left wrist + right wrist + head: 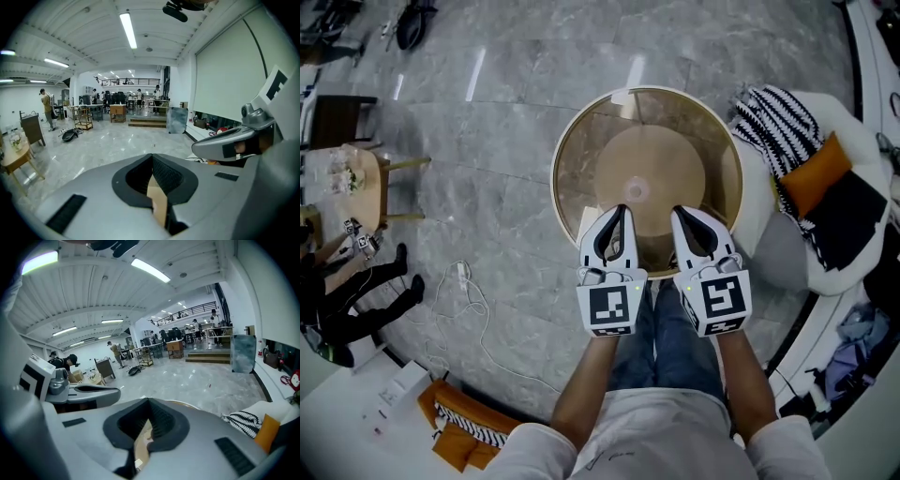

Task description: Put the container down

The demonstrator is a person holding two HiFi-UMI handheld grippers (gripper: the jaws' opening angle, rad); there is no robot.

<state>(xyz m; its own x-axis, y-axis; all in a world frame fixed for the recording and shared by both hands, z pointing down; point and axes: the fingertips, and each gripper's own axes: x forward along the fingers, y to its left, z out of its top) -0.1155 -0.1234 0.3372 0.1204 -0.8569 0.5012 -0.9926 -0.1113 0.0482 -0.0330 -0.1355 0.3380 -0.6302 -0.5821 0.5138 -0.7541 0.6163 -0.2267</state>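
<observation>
Left tool (622,210) beside right tool (677,213), above table (581,131)

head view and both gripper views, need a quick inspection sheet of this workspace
surface: round glass table with a gold rim.
job's things: container cannot be made out; only a white edge shows beside the left gripper, too hidden to identify.
clutter: orange and striped fabric on the floor.
grippers: left gripper and right gripper side by side over the table, both shut, nothing between the jaws.
cables: white cable loose on the floor.
surroundings: marble floor; white armchair with striped throw and orange cushion; small wooden table.
</observation>
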